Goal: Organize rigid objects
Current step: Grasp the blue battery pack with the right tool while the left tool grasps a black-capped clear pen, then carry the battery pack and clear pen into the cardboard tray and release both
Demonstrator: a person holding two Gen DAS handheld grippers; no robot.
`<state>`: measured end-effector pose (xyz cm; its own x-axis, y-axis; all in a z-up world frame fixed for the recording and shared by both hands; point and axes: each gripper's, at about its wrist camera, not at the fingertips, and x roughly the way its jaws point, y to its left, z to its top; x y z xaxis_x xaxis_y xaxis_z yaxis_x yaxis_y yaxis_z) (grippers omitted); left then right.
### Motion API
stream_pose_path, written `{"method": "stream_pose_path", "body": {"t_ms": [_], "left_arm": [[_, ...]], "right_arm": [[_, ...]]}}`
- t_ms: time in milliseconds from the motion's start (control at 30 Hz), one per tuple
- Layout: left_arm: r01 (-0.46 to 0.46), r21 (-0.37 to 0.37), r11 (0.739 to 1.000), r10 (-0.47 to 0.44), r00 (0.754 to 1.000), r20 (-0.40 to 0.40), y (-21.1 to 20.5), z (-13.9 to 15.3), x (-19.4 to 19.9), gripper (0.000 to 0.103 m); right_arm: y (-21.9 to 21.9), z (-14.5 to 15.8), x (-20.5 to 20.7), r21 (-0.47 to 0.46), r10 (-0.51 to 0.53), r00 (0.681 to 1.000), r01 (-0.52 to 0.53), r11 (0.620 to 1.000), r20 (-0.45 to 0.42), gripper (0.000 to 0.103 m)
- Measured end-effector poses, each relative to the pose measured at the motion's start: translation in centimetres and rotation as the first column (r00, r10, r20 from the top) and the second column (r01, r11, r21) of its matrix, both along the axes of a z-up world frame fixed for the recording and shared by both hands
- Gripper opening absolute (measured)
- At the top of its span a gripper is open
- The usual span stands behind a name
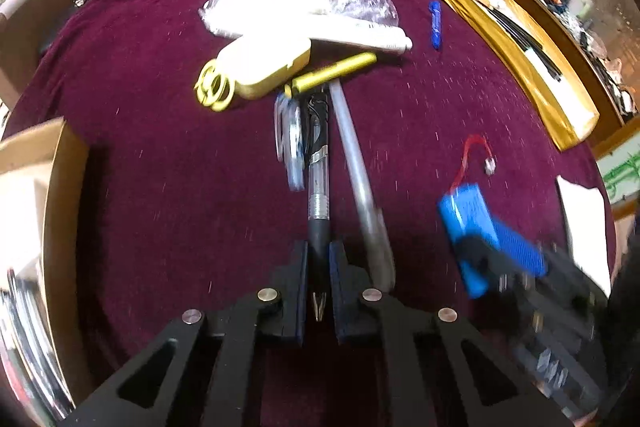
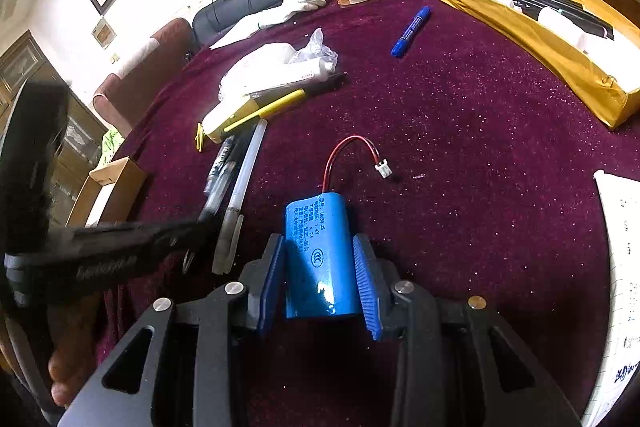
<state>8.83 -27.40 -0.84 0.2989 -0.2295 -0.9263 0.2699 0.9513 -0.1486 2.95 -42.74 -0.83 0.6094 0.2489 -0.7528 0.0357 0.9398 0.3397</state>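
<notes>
My left gripper [image 1: 319,269] jaws pinch the black pen [image 1: 319,187] near its tip, on the maroon surface [image 1: 160,187]. Right gripper [image 2: 320,279] jaws clamp the blue battery pack [image 2: 320,259]. Gold tray [image 2: 540,39] far right holds black and white tubes. Cardboard box [image 1: 60,207] near left, contents unclear.

Each hand-held gripper [image 2: 320,279] has a black frame with triangular cut-outs, silver round screws and ribbed blue pads [image 2: 366,287].
</notes>
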Motion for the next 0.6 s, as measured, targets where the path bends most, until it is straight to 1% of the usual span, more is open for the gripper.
{"method": "stream_pose_path", "body": {"t_ms": [100,200,233,300,400,500,600], "left_arm": [[-0.001,-0.010,1.000,0.001,1.000,-0.019,1.2,0.1,-1.2,0.009],[0.010,0.019,1.000,-0.010,1.000,-0.007,0.9,0.2,-1.6,0.010],[0.014,0.037,0.999,-0.014,1.000,-0.002,0.6,0.2,-1.5,0.010],[0.028,0.106,0.994,-0.031,0.999,0.024,-0.8,0.2,-0.9,0.011],[0.026,0.164,0.986,-0.033,0.999,0.038,-2.0,0.2,0.0,0.011],[0.017,0.172,0.985,-0.024,0.999,0.040,-2.0,0.2,0.1,0.011],[0.014,0.141,0.990,-0.021,0.999,0.050,-1.2,0.1,-0.6,0.010]], "right_arm": [[0.0,0.0,0.0,-0.003,0.000,1.000,0.000,1.000,0.001,0.033],[0.1,0.0,0.1,-0.007,0.000,1.000,0.000,1.000,0.002,0.033],[0.1,0.0,0.1,-0.008,0.000,1.000,0.000,1.000,0.002,0.033],[0.1,0.0,0.1,-0.007,0.001,1.000,-0.001,1.000,0.002,0.034],[0.1,0.0,0.1,-0.013,0.002,1.000,-0.002,1.000,0.002,0.034],[0.3,0.0,0.1,-0.024,0.006,1.000,-0.006,1.000,0.003,0.034],[0.4,0.0,0.1,-0.035,0.011,1.000,-0.010,0.999,0.003,0.034]]}}
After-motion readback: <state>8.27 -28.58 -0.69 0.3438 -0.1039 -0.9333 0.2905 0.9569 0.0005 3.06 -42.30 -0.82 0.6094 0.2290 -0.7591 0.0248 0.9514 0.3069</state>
